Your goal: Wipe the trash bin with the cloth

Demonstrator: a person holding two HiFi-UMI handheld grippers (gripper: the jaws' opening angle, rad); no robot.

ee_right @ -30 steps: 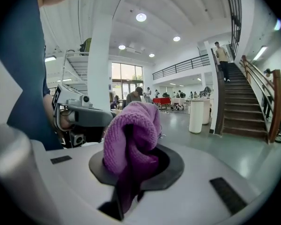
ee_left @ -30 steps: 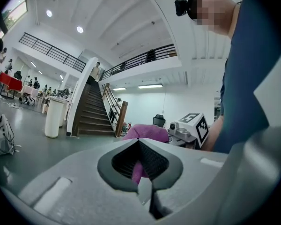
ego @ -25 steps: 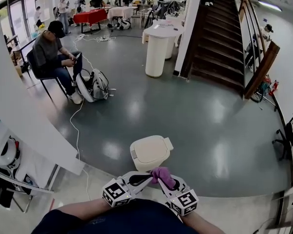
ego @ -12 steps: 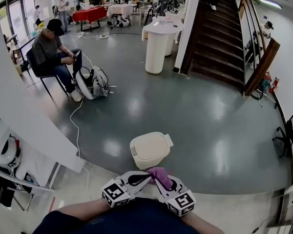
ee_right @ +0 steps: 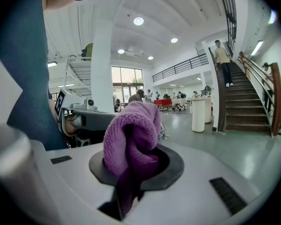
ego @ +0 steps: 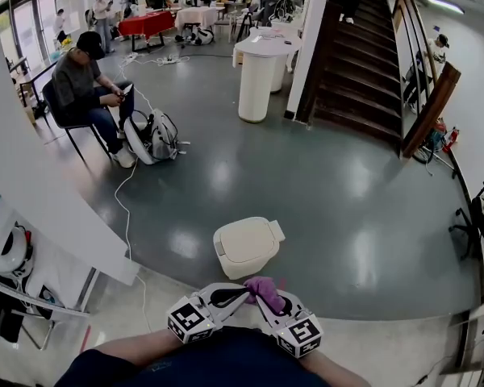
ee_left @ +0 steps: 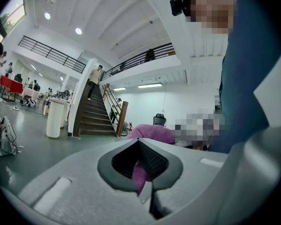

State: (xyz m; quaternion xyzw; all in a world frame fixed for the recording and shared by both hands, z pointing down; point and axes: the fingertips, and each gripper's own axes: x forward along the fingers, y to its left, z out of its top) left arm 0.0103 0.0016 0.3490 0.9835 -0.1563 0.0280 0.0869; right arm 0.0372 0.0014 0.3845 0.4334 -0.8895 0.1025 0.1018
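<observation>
Head view: r gripper (ego: pixel 268 298) is clamped on cloth (ego: pixel 263 287), and l gripper (ego: pixel 235 297) pinches its other end, prob. to bunch it into a wiping pad. Bin (ego: pixel 248 247) sits on floor (ego: pixel 347 216) just ahead, not yet touched.

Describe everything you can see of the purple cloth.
The purple cloth is a soft, looped-weave rag bunched into a crumpled wad. It is held in the air close to the person's body, pinched between the fingers of the right gripper, with a fold also caught in the left gripper. Most of it puffs up above the right fingers. It touches only the grippers, not the trash bin on the floor ahead.
</observation>
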